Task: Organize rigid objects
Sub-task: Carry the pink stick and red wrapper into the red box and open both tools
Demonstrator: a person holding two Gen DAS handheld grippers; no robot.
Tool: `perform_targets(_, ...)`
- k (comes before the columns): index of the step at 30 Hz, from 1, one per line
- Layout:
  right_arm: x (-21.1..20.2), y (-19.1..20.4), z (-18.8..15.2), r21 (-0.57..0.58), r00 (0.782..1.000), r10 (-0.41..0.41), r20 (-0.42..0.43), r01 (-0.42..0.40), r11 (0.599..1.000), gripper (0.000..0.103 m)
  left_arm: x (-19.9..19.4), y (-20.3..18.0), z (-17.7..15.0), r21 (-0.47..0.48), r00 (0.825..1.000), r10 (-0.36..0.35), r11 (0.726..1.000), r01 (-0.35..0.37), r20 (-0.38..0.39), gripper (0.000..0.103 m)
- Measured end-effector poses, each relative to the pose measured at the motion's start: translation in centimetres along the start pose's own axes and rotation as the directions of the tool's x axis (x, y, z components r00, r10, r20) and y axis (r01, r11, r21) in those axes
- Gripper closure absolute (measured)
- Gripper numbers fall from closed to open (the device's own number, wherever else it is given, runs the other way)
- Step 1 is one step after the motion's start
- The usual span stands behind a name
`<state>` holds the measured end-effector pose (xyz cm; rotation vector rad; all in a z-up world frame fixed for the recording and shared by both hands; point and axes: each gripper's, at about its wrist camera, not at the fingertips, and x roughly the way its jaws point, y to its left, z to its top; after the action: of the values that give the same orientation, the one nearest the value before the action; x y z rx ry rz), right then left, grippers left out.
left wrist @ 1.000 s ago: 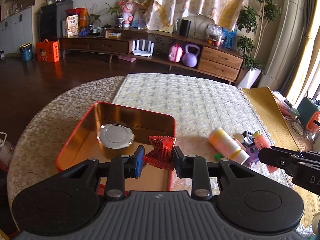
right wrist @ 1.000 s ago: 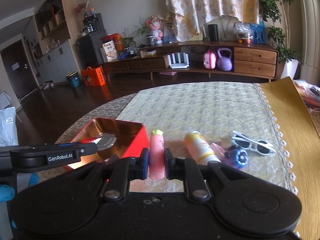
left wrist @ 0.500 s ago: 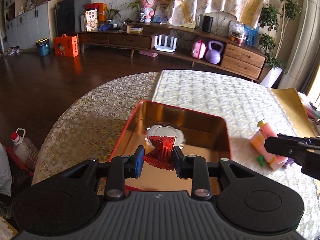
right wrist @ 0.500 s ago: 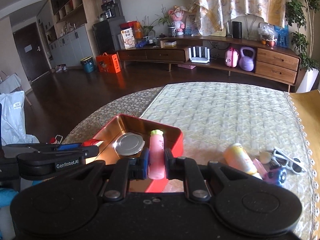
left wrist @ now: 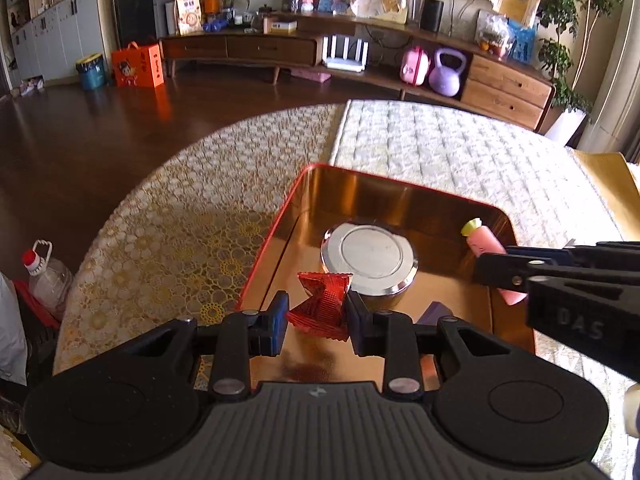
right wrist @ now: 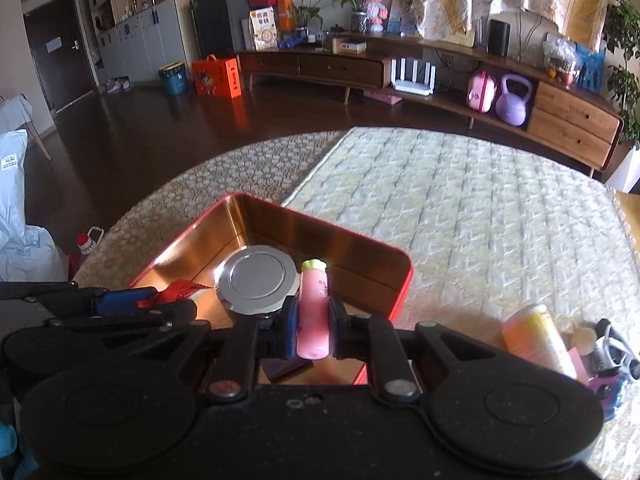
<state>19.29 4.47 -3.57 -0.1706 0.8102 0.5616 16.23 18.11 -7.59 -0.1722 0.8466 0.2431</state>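
A red tin tray with a shiny gold inside sits on the round table; it also shows in the right wrist view. A round silver tin lies in it, also in the right wrist view. My left gripper is shut on a red crinkled packet over the tray's near part. My right gripper is shut on a small pink bottle with a green cap, held over the tray's right side; the bottle also shows in the left wrist view.
A yellow bottle, white sunglasses and a purple toy lie on the quilted cloth to the tray's right. A purple object lies in the tray's near corner. A plastic jug stands on the floor by the table's left edge.
Both grippers have moved left over the tray, each carrying its object. The pink bottle now hangs inside the tray's right side, and the red packet hangs in front of the silver tin.
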Motion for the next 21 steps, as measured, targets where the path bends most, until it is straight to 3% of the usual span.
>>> perform_targets(10, 3.1, 1.0, -0.5, -0.058, 0.996, -0.03, -0.083, 0.026, 0.998, 0.088, 2.3, -0.2, -0.1, 0.029, 0.999, 0.013, 1.0, -0.012, -0.043, 0.073)
perform_targets(21, 3.2, 0.7, -0.7, -0.04, 0.994, -0.008, -0.107, 0.003, 0.999, 0.087, 2.8, -0.9, -0.1, 0.077, 0.998, 0.027, 0.997, -0.023, -0.05, 0.073)
